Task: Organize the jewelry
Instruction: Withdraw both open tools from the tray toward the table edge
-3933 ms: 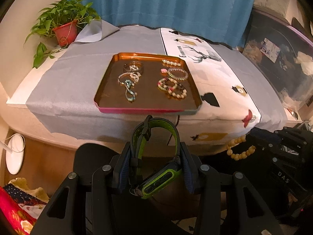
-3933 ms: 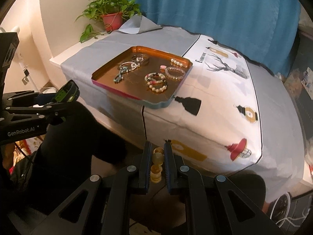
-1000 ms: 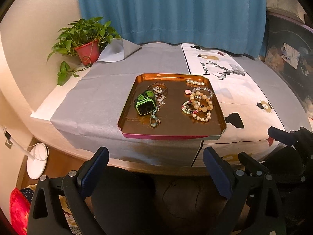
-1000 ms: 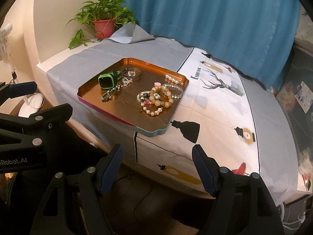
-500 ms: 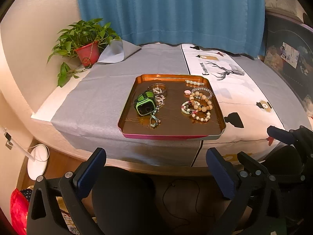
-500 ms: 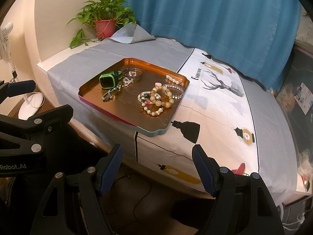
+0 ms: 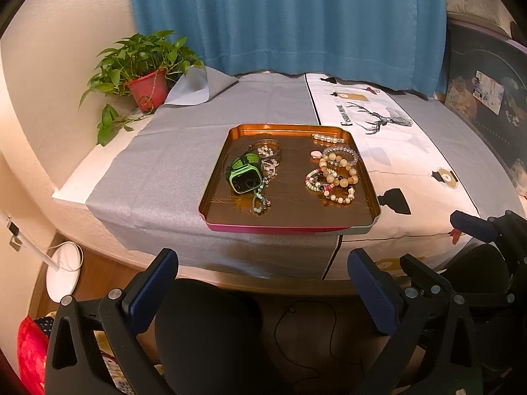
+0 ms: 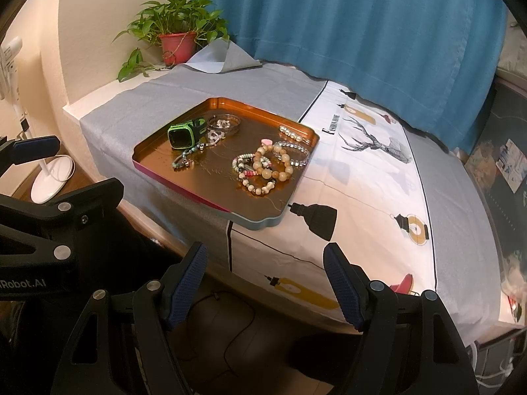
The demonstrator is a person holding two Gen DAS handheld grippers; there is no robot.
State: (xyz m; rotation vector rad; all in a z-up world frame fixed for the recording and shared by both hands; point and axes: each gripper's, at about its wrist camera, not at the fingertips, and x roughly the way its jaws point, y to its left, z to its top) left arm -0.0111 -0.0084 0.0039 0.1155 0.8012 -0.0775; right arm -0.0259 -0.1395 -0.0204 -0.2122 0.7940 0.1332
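Observation:
A copper tray (image 7: pixel 217 177) (image 8: pixel 151 144) sits on the cloth-covered table. In it lie a green watch (image 7: pixel 245 172) (image 8: pixel 182 134), a large amber bead bracelet (image 7: pixel 337 171) (image 8: pixel 273 164) among several bead bracelets, and a thin teal chain (image 7: pixel 260 199) (image 8: pixel 182 159). My left gripper (image 7: pixel 263 283) is wide open and empty, held back below the table's front edge. My right gripper (image 8: pixel 265 279) is also wide open and empty, in front of the table edge, right of the tray. The left gripper's body shows at the left of the right wrist view (image 8: pixel 39 197).
A potted plant (image 7: pixel 145 75) (image 8: pixel 178 33) stands at the table's back left by a blue curtain (image 7: pixel 290 16). A grey and white printed cloth (image 8: pixel 362 171) covers the table. A white fan base (image 7: pixel 64 270) stands on the floor at left.
About four seconds ago my left gripper held the green watch and my right a bead bracelet; both now lie in the tray. In the last second both open grippers only drifted slightly.

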